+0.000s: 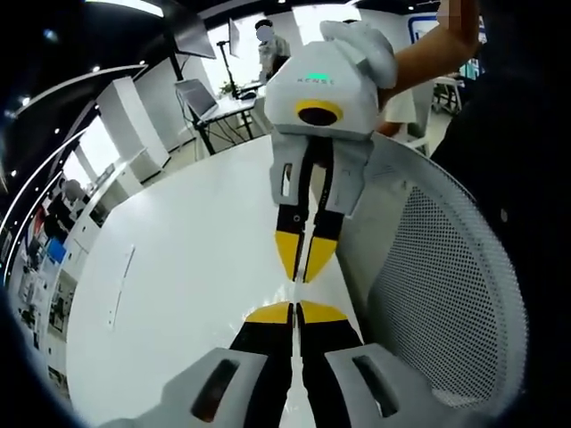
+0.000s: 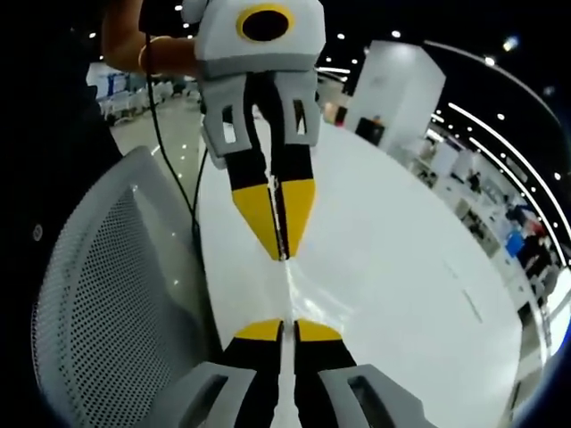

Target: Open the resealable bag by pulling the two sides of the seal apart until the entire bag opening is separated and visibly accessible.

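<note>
Left gripper [image 1: 295,311], with yellow-tipped black jaws pressed together, meets the right gripper [image 1: 303,267] tip to tip above a glossy white table [image 1: 178,276]. Between them, in the right gripper view, a clear, nearly invisible resealable plastic bag [image 2: 308,290] stretches as a thin edge from the right gripper [image 2: 287,330] to the left gripper [image 2: 281,241]; both sets of jaws are clamped on it. A grey mesh office chair back [image 2: 107,276] stands just beside the table edge, close to the grippers. A person's bare forearm [image 1: 428,53] holds the right gripper from behind. Desks and a standing person [image 1: 268,45] sit far off.
</note>
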### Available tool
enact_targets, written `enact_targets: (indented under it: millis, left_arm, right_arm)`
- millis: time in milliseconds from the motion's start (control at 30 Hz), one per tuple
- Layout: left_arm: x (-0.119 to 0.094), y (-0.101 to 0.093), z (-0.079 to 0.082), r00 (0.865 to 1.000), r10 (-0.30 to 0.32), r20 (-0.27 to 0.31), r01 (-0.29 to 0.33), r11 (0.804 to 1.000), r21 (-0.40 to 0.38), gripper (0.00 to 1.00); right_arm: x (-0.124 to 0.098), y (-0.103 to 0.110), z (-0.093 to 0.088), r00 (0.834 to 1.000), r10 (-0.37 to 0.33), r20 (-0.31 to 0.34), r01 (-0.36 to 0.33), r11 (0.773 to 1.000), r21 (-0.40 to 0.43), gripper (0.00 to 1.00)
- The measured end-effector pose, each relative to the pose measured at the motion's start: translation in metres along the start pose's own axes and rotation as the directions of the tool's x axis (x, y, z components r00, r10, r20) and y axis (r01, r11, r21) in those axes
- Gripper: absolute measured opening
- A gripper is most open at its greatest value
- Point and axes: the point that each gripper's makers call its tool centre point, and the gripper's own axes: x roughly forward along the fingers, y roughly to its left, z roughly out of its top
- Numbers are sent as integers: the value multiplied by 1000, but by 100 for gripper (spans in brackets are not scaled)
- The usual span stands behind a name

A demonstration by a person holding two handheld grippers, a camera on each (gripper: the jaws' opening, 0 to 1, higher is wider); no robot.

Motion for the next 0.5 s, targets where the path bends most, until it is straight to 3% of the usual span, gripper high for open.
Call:
enact_targets:
  millis: [500]
  left_arm:
    - [17,-6,-5,998,-39,-47,41,999,32,1]
  right_arm:
    - [4,6,9,1000,19,19,-18,1000,-13,0]
